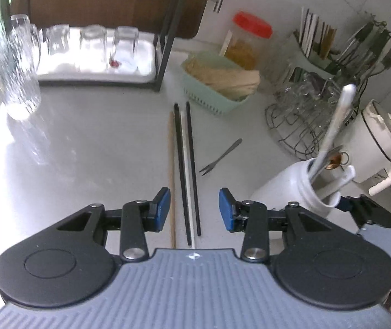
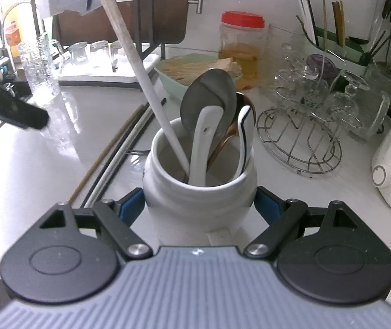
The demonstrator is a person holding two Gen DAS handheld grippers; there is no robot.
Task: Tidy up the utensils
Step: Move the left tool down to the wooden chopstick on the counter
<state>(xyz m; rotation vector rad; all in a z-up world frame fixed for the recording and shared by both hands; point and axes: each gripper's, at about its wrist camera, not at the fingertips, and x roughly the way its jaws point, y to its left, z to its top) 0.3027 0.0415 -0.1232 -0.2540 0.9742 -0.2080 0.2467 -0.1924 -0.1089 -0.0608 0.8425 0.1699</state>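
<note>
left gripper [image 1: 194, 209] hangs with jaws apart over chopsticks [image 1: 186, 170] lying on the counter [image 1: 85, 150], while right gripper [image 2: 199, 205] clamps the white utensil jar [image 2: 199, 192].

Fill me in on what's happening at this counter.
A person is sorting utensils with two hand-held grippers. The right hand-held gripper is shut on the white jar, which already holds spoons. The left hand-held gripper is open above four chopsticks lying on the counter, holding nothing. A small fork lies beside them.
</note>
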